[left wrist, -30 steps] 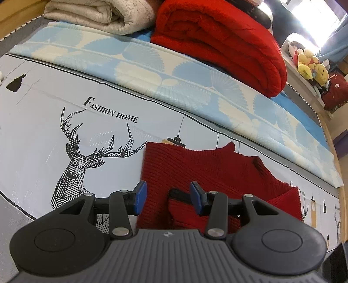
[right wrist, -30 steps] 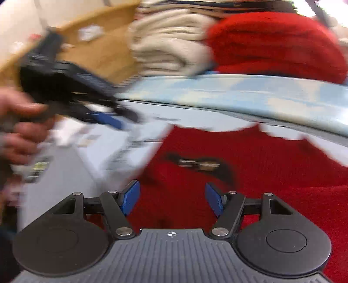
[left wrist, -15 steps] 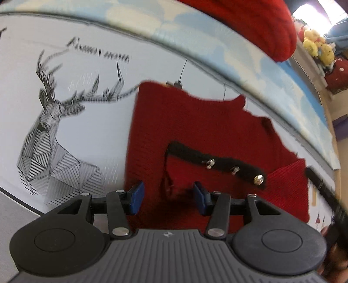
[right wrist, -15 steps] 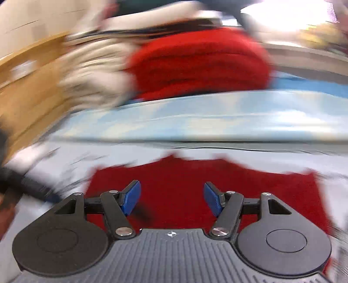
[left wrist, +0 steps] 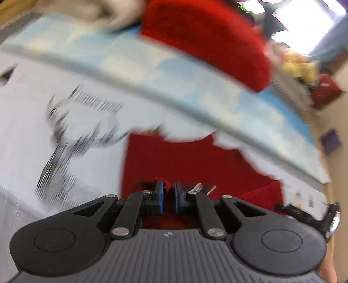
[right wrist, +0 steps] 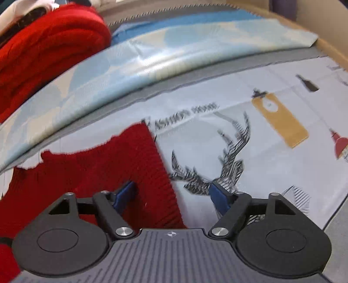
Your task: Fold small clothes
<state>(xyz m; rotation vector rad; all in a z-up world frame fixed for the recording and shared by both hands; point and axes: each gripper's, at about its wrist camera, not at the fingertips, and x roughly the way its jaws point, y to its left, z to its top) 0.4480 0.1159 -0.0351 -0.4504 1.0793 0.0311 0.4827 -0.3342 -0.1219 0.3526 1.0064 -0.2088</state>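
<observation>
A small red knit garment [left wrist: 191, 161] lies flat on a white printed sheet [left wrist: 28, 122], with a black buttoned band near its front. My left gripper [left wrist: 168, 196] is shut on a pinch of the red knit at the garment's near edge. In the right wrist view the same garment [right wrist: 104, 169] fills the lower left. My right gripper [right wrist: 171, 196] is open, its jaws straddling the garment's right edge, the left pad over the knit and the right pad over the sheet [right wrist: 271, 165]. The left wrist view is blurred.
A thick folded red blanket [left wrist: 206, 37] and a pale folded blanket [left wrist: 91, 10] lie on a blue patterned cover [left wrist: 152, 71] at the back. The red blanket [right wrist: 43, 50] also shows in the right wrist view. My other gripper's body [left wrist: 308, 215] shows at right.
My left gripper has closed on the garment's near edge. My right gripper has swung to the garment's right edge and stays open.
</observation>
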